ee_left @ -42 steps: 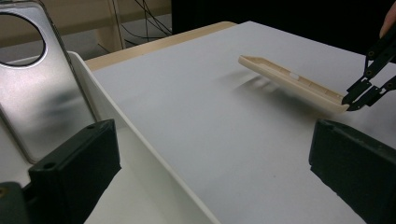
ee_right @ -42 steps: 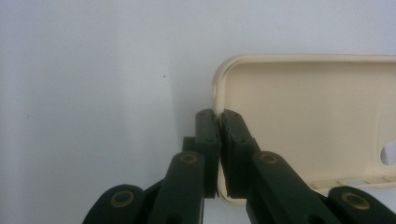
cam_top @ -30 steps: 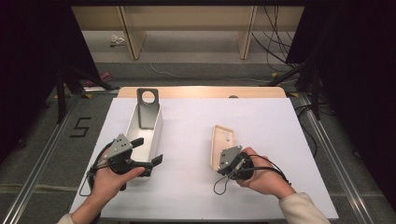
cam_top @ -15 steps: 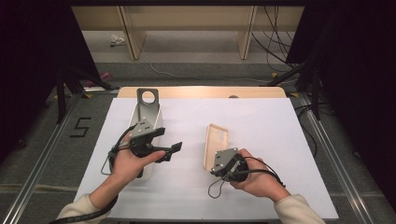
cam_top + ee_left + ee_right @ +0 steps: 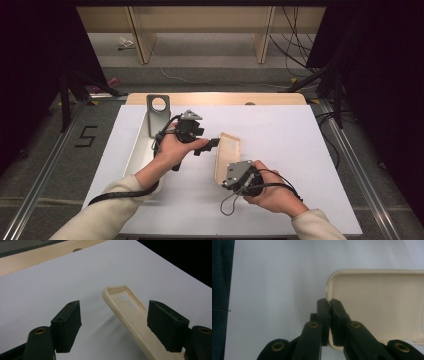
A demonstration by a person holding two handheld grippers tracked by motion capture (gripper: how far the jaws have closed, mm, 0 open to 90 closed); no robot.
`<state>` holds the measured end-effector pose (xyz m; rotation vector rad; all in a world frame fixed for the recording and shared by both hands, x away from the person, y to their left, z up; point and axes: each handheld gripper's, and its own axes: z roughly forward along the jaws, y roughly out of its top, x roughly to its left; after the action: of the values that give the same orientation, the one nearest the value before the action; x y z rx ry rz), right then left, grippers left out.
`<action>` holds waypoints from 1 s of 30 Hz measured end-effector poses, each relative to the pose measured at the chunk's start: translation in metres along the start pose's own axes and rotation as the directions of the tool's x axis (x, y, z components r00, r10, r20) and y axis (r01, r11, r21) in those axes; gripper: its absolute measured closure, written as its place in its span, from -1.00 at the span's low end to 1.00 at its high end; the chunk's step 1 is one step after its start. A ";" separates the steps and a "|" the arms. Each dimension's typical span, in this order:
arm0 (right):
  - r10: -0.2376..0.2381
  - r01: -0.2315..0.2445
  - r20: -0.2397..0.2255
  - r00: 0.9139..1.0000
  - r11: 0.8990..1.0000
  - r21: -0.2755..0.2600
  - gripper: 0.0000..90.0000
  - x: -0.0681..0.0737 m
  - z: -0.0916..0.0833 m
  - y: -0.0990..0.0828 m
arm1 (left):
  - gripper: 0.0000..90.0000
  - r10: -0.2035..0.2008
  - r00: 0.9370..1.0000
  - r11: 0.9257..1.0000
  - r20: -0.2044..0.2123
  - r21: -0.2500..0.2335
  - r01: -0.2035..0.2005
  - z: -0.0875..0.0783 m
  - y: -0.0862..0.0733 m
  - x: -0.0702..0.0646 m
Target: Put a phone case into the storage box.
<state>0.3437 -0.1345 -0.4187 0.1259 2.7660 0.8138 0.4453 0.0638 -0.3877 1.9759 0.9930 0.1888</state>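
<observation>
Your right gripper [image 5: 223, 176] is clamped on the rim of a cream plastic phone case [image 5: 229, 155], holding it tilted up off the white table sheet [image 5: 280, 145] near the middle. Your left gripper [image 5: 212, 145] reaches in from the left, its jaws apart and just now narrowing, the case's far end between them but not yet pinched. The step looks like a second grasp or handover; next, line the pads up on the case's walls and close. A grey metal bracket with a round hole [image 5: 158, 107] stands at the left. The only writing is a "5" on the floor [image 5: 87, 135].
</observation>
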 end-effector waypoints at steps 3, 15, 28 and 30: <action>-0.004 0.004 0.004 1.000 1.000 -0.006 0.94 0.000 0.000 0.001 | -0.31 -0.022 1.000 1.000 -0.002 0.020 0.022 0.010 0.005 0.001; -0.018 0.018 0.012 1.000 1.000 -0.016 0.94 0.003 -0.002 0.005 | 0.09 -0.138 0.990 0.985 -0.007 0.102 0.138 0.031 0.006 0.010; -0.036 0.036 0.014 0.999 0.999 -0.002 0.94 0.005 -0.001 0.006 | 0.61 -0.251 0.966 0.964 0.056 0.101 0.244 0.029 0.004 0.012; -0.041 0.041 0.011 0.999 0.999 0.001 0.94 0.005 0.000 0.006 | 0.65 -0.257 0.964 0.964 0.069 0.087 0.251 0.027 0.005 0.009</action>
<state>0.3389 -0.1284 -0.4169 0.0741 2.7490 0.7987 0.4672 0.0513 -0.4025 1.8879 1.2052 -0.0726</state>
